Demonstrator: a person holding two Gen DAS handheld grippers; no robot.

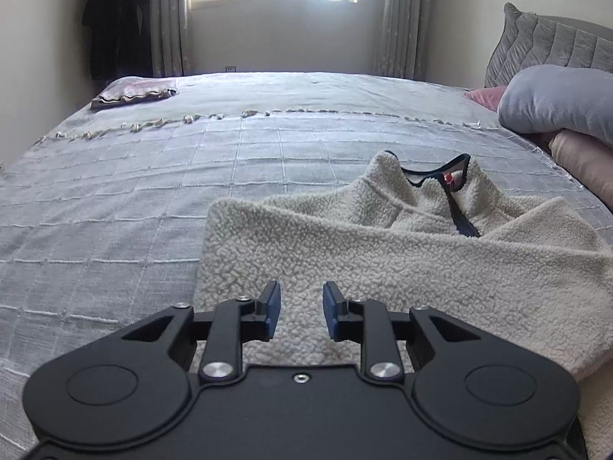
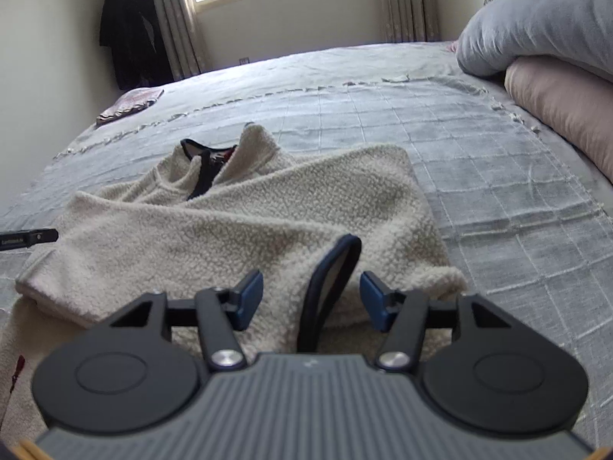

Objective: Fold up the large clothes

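A cream fleece jacket [image 1: 383, 260] [image 2: 230, 222] lies partly folded on the grey checked bedspread [image 1: 153, 191] [image 2: 498, 191]. Its dark-trimmed collar [image 1: 433, 176] [image 2: 207, 153] with a dark zip points toward the window. My left gripper [image 1: 302, 308] hovers over the jacket's near left part, and its blue pads stand a little apart with only flat fleece beneath the gap. My right gripper [image 2: 312, 299] is open over the jacket's near right corner. A dark-edged cuff [image 2: 333, 268] stands up between the right gripper's pads, touching neither.
Grey pillows [image 1: 555, 103] [image 2: 536, 30] and a pink one [image 2: 567, 107] pile up at the right by the padded headboard [image 1: 544, 46]. A folded cloth [image 1: 134, 94] [image 2: 130, 103] lies at the far left corner. Dark clothes [image 2: 130, 30] hang beside the curtain.
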